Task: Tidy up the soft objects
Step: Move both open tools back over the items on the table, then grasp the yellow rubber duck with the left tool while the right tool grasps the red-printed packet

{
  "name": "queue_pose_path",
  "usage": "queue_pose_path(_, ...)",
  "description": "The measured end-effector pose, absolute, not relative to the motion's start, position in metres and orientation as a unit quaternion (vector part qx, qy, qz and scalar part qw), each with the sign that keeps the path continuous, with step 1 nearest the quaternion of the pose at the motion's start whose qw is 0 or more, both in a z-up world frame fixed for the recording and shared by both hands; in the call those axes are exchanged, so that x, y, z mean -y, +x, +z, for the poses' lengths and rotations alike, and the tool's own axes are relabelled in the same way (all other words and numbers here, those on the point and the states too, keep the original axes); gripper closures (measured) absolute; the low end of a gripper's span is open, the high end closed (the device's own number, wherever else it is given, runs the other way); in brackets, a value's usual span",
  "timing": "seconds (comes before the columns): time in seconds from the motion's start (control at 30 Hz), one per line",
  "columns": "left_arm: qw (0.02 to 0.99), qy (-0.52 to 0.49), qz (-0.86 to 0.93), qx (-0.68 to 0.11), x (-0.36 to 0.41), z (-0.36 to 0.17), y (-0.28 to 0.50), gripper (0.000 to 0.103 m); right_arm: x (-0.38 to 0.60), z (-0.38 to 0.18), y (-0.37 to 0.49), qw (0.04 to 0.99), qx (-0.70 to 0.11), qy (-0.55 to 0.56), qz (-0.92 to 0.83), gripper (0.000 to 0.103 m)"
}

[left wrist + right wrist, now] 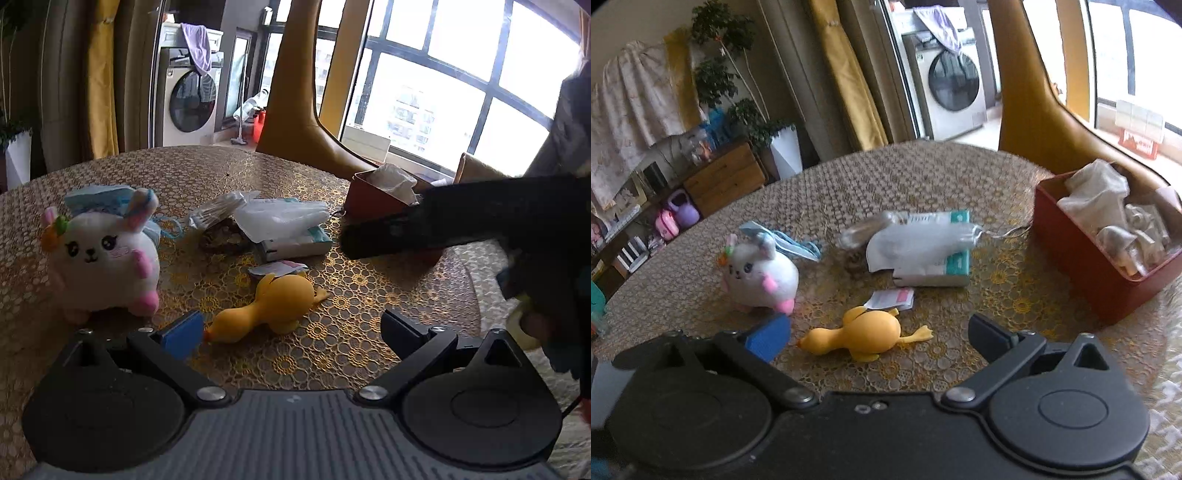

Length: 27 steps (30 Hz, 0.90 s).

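Both the left gripper (291, 328) and right gripper (879, 338) gape wide and empty just short of the yellow rubber duck (858, 336) lying on the table (1015, 291), white plush bunny (761, 275) far-left, red bin (1089, 273) far-right.

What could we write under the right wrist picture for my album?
Open right gripper hovers over a yellow rubber duck lying on the table, beside a white plush bunny.

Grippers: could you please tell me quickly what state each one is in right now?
Left gripper: open, holding nothing, over the yellow duck.
Right gripper: open, holding nothing.
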<state>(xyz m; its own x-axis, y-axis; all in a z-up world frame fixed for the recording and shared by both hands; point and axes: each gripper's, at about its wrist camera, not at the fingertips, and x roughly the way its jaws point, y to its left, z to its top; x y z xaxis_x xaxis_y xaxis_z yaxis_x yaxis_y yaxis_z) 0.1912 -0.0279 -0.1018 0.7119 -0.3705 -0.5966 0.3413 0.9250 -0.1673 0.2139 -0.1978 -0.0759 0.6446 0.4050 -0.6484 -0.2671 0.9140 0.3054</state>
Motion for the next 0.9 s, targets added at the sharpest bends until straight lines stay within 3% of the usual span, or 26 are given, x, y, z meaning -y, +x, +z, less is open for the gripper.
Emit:
queue_pose_path(0.67, 0.926, 0.022, -0.177, -0.334, 0.052, -0.134, 0.238, 0.001, 0.151, -0.114, 0.317, 0.855, -0.486, 0.051, 0.177, 0.004)
queue_pose_path(0.9, 0.926, 0.032, -0.179, -0.331, 0.053, -0.142, 0.244, 0.002, 0.135, -0.127, 0.330, 0.846, -0.506, 0.022, 0.164, 0.014)
